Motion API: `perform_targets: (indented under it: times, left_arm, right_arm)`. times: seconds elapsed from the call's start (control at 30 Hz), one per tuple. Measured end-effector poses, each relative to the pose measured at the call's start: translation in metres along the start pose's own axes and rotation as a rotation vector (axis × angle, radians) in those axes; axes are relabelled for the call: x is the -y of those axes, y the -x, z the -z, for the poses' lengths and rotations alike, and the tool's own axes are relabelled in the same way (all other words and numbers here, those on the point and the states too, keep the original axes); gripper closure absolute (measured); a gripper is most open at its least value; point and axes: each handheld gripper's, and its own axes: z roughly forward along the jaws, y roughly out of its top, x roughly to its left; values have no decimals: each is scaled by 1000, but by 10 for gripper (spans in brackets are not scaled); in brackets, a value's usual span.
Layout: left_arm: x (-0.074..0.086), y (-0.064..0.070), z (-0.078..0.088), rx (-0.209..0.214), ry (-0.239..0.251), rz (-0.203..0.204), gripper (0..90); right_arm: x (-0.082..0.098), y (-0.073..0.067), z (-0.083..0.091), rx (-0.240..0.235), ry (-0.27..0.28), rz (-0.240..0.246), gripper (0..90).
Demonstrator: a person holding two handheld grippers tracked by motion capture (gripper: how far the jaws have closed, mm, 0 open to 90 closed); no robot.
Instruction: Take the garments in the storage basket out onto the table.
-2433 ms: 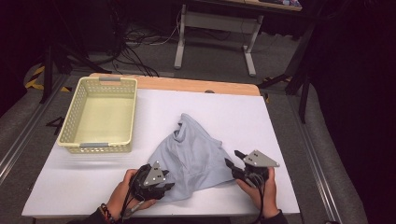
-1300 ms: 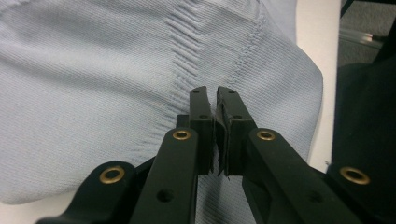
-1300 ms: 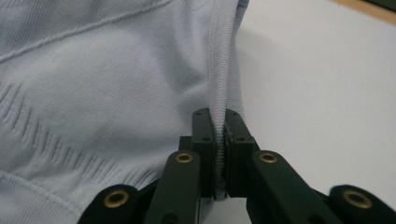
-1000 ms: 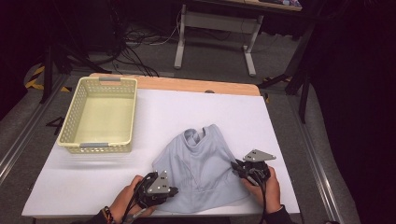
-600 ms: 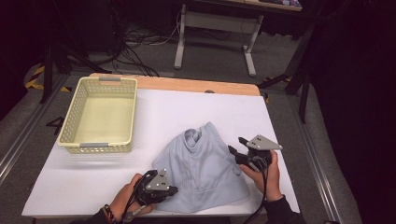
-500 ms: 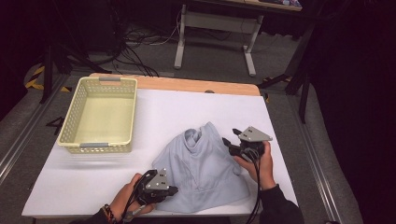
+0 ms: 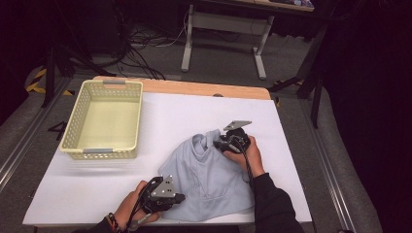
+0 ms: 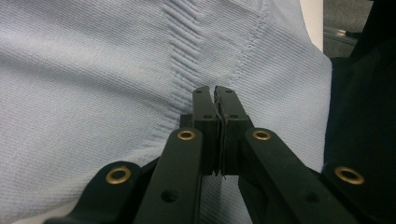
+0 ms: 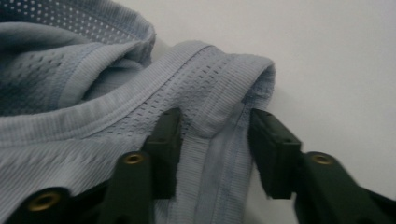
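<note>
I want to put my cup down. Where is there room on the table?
Bare table runs behind the shirt, from the basket to the right edge. Another patch lies in front of the basket, left of the left gripper. It's crowded where both grippers work the shirt.

Bare table (image 7: 204, 111) far and right gives free passage; basket (image 7: 104, 119) blocks far left; garment (image 7: 209, 179) covers near centre.

Overhead light fell evenly on the white table (image 7: 160, 116), which appeared bright while the floor beyond the table lay dim and the far right nearly black. The basket (image 7: 104, 119) cast a faint shadow. Close views were soft; near jaws looked slightly blurred.
</note>
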Motion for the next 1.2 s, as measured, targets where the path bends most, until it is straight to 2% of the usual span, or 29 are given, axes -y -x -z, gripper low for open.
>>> perform_targets:
  times: [0.03,0.13,0.17,0.2,0.23,0.33,0.37,0.43,0.53,0.6,0.63,0.67,0.73,0.77,0.8,0.83,0.87,0.9,0.93,0.97,1.0,1.03,1.07,1.13,1.2]
  left_arm:
    - [0,0,0,-2,-2,-2,882]
    - [-1,1,1,-12,-10,-4,882]
    - [-1,1,1,-12,-10,-4,881]
    - [-1,2,0,-18,-4,-7,880]
    - [-1,2,0,-18,-4,-7,880]
    - [-1,2,1,-20,-10,-7,881]
    - [-2,2,0,-20,-7,6,881]
    - [-2,3,0,-22,-7,6,882]
    - [-3,3,1,-28,-19,-19,882]
    - [-3,4,1,-35,-21,-18,881]
    - [-3,4,1,-38,-16,-20,881]
    - [-3,5,3,-52,-10,-18,882]
    - [-5,6,6,-67,25,-30,894]
    - [-5,6,6,-67,25,-30,895]
    - [-8,7,11,-74,50,-32,895]
    - [-8,7,11,-74,50,-32,895]
    - [-11,7,17,-80,81,-31,897]
    - [-11,7,17,-80,81,-31,881]
    - [-15,5,24,-113,126,0,855]
    - [-15,5,24,-113,126,0,814]
    - [-18,1,30,-147,155,28,750]
    - [-20,-2,33,-166,171,42,750]
    - [-28,-11,40,-213,203,86,654]
    - [-39,-22,44,-264,217,116,560]
    - [-54,-31,44,-302,235,141,530]
  right_arm:
    - [1,0,1,-12,0,3,693]
    - [3,-5,5,1,11,29,802]
    - [3,-5,5,1,11,29,802]
    - [4,-6,10,30,17,43,884]
    - [5,-6,15,42,30,45,886]
    - [6,-6,24,31,70,36,888]
    - [7,-7,31,50,89,40,888]
    - [8,-7,38,57,121,32,888]
    - [7,-8,42,94,141,40,890]
    - [8,-7,46,134,153,43,890]
    - [8,-7,46,134,153,43,890]
    - [10,-4,54,171,180,29,892]
    - [14,0,61,201,203,10,892]
    - [14,0,61,201,203,10,892]
    - [18,2,66,238,199,21,892]
    - [20,3,67,260,183,33,893]
    - [22,5,68,274,175,37,893]
    - [22,5,68,274,175,37,893]
    - [26,9,70,263,183,14,892]
    - [26,9,70,263,183,14,892]
    - [30,11,72,254,194,-7,893]
    - [30,11,72,254,194,-7,893]
    - [31,11,74,246,205,-14,893]
    - [31,9,74,245,208,-13,893]
    - [31,8,74,246,212,-10,892]
